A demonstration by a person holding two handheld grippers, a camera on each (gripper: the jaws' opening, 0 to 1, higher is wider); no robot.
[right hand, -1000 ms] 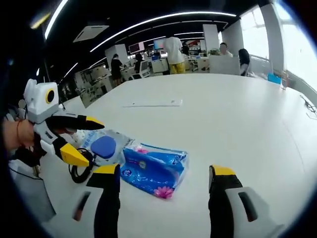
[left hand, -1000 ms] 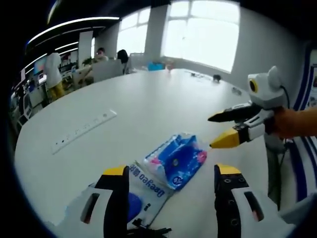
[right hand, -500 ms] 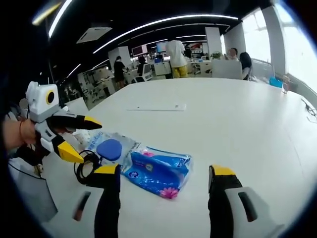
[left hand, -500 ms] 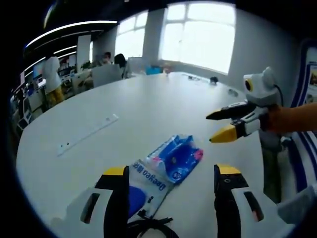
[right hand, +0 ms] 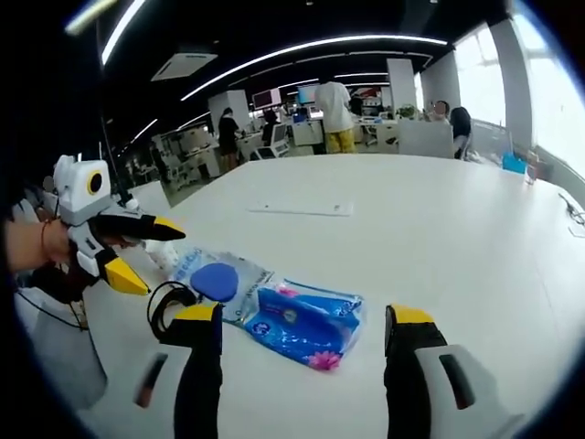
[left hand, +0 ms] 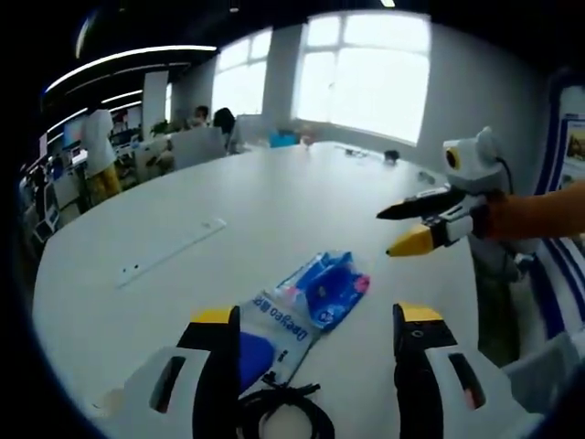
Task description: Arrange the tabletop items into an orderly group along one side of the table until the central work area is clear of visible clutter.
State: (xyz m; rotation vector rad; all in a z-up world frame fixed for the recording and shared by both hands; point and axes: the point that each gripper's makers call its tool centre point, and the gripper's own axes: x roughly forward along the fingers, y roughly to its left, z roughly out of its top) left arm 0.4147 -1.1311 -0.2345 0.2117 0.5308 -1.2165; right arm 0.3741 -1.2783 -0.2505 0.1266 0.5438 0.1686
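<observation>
both grippers hang over a big white round table (left hand: 274, 197) with their yellow-tipped jaws spread apart and nothing between them. in the left gripper view, the left gripper (left hand: 315, 315) sits at 6 o'clock, and just beyond its tips lies a blue tissue pack (left hand: 324, 285) printed with pink flowers, running toward 12 o'clock. touching that pack's near end is a clear bag with blue lettering (left hand: 274, 329), partly behind the left jaw, and a coiled black cable (left hand: 283, 416) lies at the very bottom between the jaws. the right gripper (left hand: 402, 229) comes in from 3 o'clock, held by a hand in an orange sleeve, jaws parted, hovering off to the side of the tissue pack without touching it. a long white power strip (left hand: 172, 251) lies well apart at 10 o'clock. in the right gripper view, the right gripper (right hand: 302, 315) frames the tissue pack (right hand: 306, 320) just ahead; beside it toward 9 o'clock is the clear bag holding a round blue thing (right hand: 215, 279), then the cable (right hand: 169, 302). the left gripper (right hand: 146, 251) enters at 9 o'clock, jaws open above the cable. the power strip (right hand: 302, 208) lies farther off at 12 o'clock.
</observation>
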